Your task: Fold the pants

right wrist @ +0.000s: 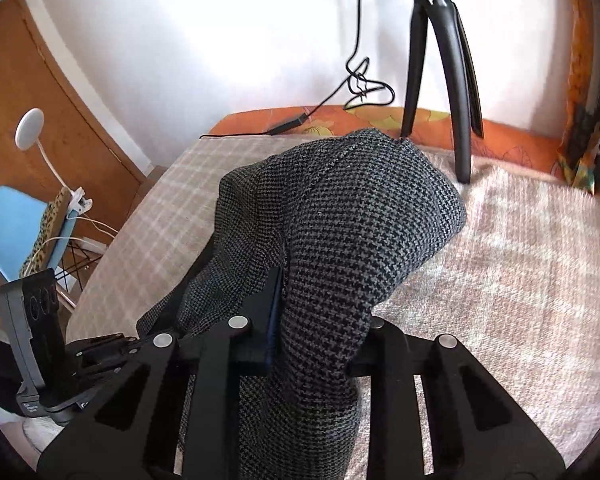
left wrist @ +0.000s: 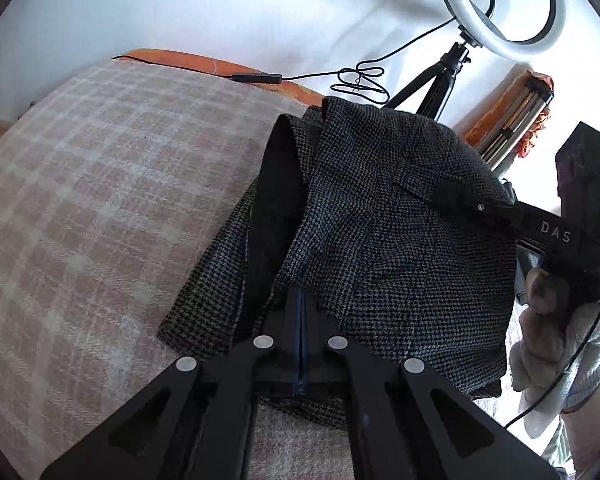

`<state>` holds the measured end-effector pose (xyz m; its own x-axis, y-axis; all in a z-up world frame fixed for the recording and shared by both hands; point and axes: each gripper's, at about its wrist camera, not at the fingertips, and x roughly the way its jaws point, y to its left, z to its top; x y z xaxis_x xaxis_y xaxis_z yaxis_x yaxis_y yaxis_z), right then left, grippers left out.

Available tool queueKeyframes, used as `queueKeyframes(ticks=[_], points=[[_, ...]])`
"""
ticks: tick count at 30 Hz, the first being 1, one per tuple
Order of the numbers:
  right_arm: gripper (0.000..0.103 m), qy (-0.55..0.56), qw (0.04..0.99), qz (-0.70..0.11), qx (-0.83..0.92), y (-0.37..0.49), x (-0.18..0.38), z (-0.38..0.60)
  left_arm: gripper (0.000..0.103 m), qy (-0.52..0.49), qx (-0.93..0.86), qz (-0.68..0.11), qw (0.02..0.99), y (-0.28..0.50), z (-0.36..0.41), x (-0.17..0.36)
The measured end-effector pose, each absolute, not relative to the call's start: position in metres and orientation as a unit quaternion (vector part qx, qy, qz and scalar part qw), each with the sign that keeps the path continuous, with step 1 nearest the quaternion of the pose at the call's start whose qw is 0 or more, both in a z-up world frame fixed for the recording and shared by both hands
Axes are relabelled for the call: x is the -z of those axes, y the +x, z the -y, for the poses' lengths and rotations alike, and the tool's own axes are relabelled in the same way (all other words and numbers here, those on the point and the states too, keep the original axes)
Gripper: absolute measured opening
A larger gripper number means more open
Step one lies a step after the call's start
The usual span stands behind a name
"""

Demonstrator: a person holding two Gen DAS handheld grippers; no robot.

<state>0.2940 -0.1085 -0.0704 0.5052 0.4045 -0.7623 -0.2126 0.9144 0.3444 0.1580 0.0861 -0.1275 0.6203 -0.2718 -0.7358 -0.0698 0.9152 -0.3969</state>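
Observation:
The pants (left wrist: 380,216) are dark grey houndstooth cloth, bunched and lifted over the checked blanket (left wrist: 100,208). My left gripper (left wrist: 300,312) is shut on the near edge of the pants, fabric pinched between its jaws. My right gripper (left wrist: 452,196) enters the left wrist view from the right and touches the cloth's far right side. In the right wrist view the pants (right wrist: 340,216) drape over and between the fingers of my right gripper (right wrist: 320,320), which is shut on a thick fold. The right finger is mostly hidden by cloth.
A ring light (left wrist: 500,4) on a black tripod (right wrist: 440,60) stands on the bed's far edge, its cable (right wrist: 356,80) trailing over the orange sheet (right wrist: 380,116). A blue chair (right wrist: 16,224) and wooden door (right wrist: 40,112) lie left of the bed.

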Motion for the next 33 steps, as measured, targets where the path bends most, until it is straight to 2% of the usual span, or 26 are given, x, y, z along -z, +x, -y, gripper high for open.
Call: queueKeyframes(ticks=[14, 33], points=[[0.020, 0.006, 0.883, -0.424, -0.201, 0.246, -0.005, 0.105, 0.000, -0.186, 0.082, -0.415, 0.887, 0.166, -0.045, 0.109], [0.020, -0.050, 0.903, -0.409, -0.123, 0.215, -0.083, 0.284, 0.000, -0.144, 0.209, -0.357, 0.899, 0.227, 0.164, 0.041]])
